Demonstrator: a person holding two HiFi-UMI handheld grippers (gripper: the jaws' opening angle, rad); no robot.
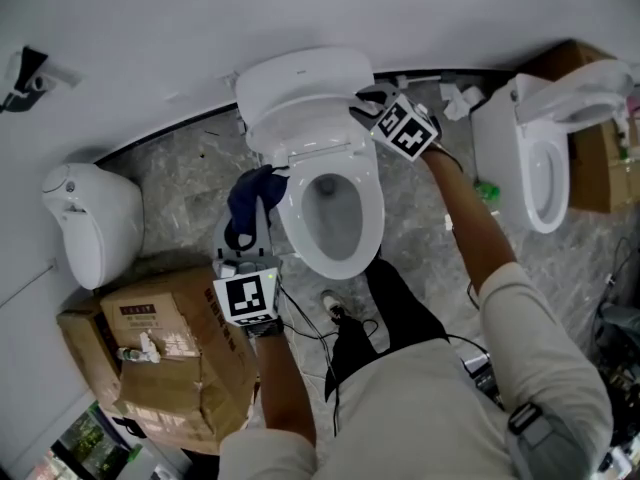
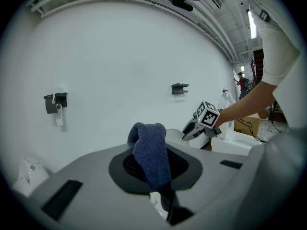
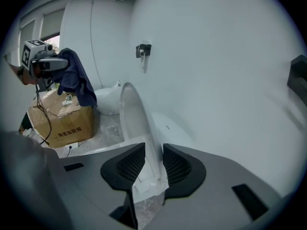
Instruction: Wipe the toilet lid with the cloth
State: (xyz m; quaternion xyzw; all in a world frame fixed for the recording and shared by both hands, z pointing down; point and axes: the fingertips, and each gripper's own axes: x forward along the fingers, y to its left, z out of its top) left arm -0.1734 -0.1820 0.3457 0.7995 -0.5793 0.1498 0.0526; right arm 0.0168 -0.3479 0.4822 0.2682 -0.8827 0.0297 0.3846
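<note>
Toilet lid point(image 1: 300, 80) stands upright against the wall point(image 1: 150, 28), its right edge clamped by the right gripper point(image 3: 152, 163). The left gripper point(image 2: 154, 169) grips the blue cloth point(image 2: 149, 150) near the bowl's point(image 1: 335, 213) left rim; the lid lies ahead, slightly rightward.

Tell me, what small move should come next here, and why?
Probably carry the left tool with its blue cloth up to the raised toilet lid and press it on. The right tool grips the lid's edge, holding it upright, while the cloth hangs beside the seat, off the lid.
</note>
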